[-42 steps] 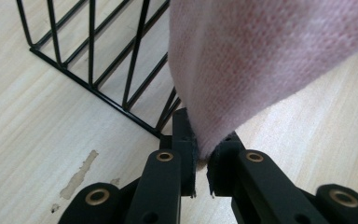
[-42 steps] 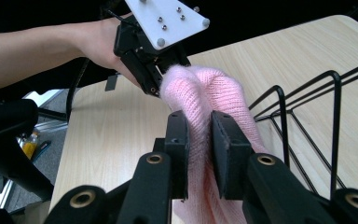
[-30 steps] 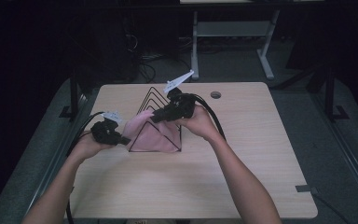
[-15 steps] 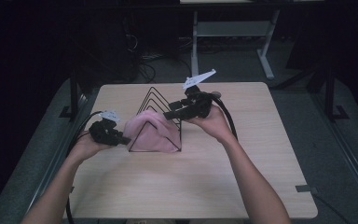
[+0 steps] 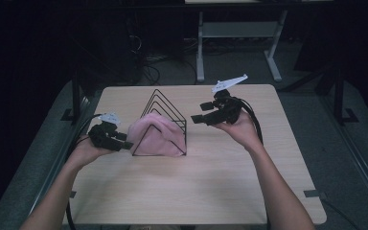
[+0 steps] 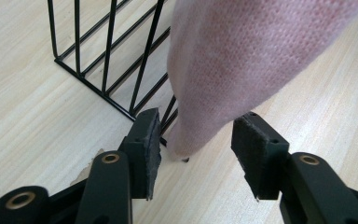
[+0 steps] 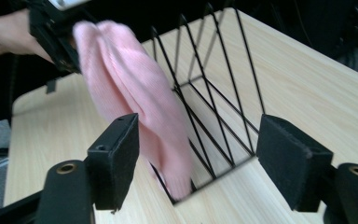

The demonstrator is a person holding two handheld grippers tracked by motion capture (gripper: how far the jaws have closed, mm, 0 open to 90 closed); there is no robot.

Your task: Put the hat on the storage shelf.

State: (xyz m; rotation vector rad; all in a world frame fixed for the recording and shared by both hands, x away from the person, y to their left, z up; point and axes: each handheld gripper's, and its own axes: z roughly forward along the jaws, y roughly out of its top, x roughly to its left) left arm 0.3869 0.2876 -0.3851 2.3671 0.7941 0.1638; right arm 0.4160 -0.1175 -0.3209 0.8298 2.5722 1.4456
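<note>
A pink knitted cloth (image 5: 154, 136) hangs draped over the front triangle of a black wire rack (image 5: 168, 106) at the table's middle. My left gripper (image 5: 123, 143) sits at the cloth's lower left corner. In the left gripper view its jaws (image 6: 200, 149) have just been opening, and the cloth's tip (image 6: 200, 135) hangs between the pads untouched. My right gripper (image 5: 200, 112) is in the air to the right of the rack. Its jaws (image 7: 198, 163) have just been opening too and stand wide with nothing between them, the cloth (image 7: 130, 102) and rack (image 7: 214, 93) beyond.
The light wooden table (image 5: 211, 182) carries the rack and cloth. Black cables trail from both grippers over the table's left side and behind the right hand. A metal stand's legs (image 5: 201, 52) rise on the dark floor behind the table.
The right gripper has let go of the cloth at the rack's top and moved off to the right, opening. The left gripper's jaws have opened off the cloth's corner. The cloth now rests on the rack.
</note>
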